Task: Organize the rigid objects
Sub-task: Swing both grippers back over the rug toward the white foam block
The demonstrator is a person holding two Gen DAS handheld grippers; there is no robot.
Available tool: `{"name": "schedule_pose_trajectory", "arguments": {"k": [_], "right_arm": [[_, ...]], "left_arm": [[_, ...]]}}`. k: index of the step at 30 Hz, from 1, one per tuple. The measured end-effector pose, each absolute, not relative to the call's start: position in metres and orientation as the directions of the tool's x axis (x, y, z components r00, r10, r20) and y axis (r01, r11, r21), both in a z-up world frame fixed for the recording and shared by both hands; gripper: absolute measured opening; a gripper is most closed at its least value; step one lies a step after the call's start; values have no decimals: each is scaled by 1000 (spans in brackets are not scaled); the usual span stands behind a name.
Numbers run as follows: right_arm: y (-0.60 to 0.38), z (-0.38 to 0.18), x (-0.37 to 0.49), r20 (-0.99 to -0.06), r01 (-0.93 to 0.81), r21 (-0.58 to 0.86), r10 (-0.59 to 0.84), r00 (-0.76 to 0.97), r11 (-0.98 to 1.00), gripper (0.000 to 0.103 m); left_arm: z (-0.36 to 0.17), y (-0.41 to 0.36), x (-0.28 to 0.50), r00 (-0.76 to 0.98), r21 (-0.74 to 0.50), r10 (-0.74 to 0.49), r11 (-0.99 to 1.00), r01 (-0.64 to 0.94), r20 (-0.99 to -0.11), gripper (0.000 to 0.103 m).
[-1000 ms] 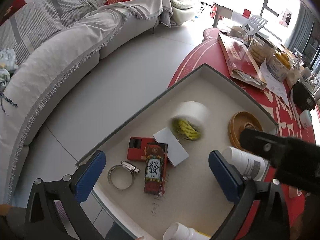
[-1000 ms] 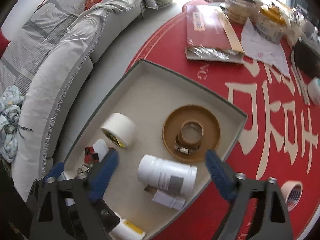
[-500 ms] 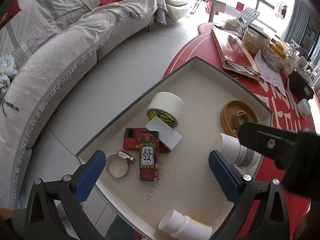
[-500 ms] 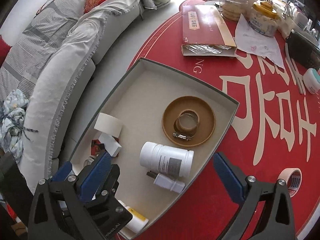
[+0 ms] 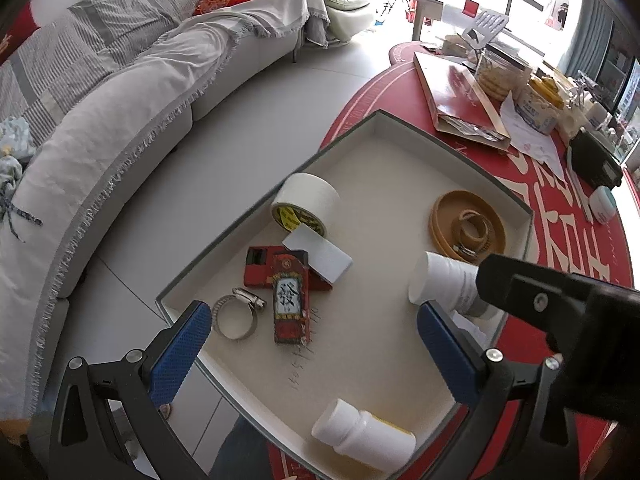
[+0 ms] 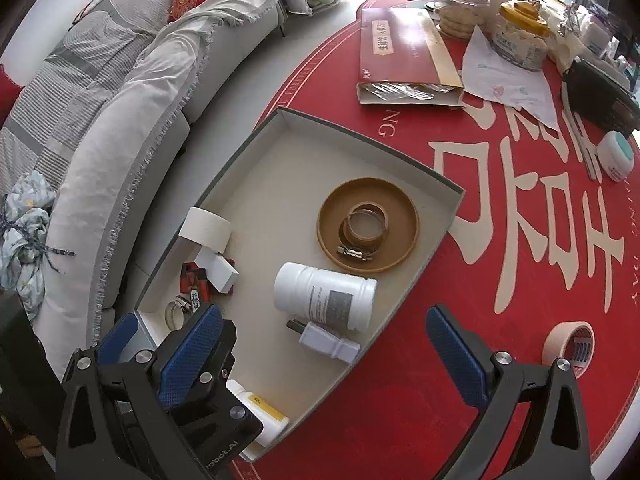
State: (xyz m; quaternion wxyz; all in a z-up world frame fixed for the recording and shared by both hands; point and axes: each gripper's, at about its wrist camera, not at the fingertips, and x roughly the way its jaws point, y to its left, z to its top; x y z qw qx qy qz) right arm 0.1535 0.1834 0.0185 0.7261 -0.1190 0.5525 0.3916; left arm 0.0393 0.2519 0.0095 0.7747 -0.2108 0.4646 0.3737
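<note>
White-lined tray (image 5: pixel 460 164) already loaded: tape roll (image 5: pixel 306 204), red boxes (image 5: pixel 291 304), hose clamp (image 5: pixel 236 316), brown dish (image 6: pixel 368 232), large white jar (image 6: pixel 324 296), small bottle (image 5: pixel 362 436). Left gripper (image 5: pixel 312 344) and right gripper (image 6: pixel 320 356) above tray, jaws spread wide, holding nothing. Remaining, by estimate: beige tape ring (image 6: pixel 570 340) on red tablecloth (image 6: pixel 500 320), outside tray.

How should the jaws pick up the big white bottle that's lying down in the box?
Probably come from straight above and close across the round middle of the big white bottle. It lies on its side in the box, so its long body is the easiest part to pinch, clear of the small white adapter beside it.
</note>
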Motion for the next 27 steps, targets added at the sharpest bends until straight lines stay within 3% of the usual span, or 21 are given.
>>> {"name": "schedule_pose_trajectory", "arguments": {"k": [12, 27], "right_arm": [[105, 17, 158, -892, -614, 288, 439, 108, 735, 103], [-81, -25, 157, -906, -280, 317, 376, 193, 906, 103]], "left_arm": [[16, 193, 38, 339, -5, 303, 739, -673, -891, 103], [3, 80, 41, 355, -12, 187, 871, -491, -916, 103]]}}
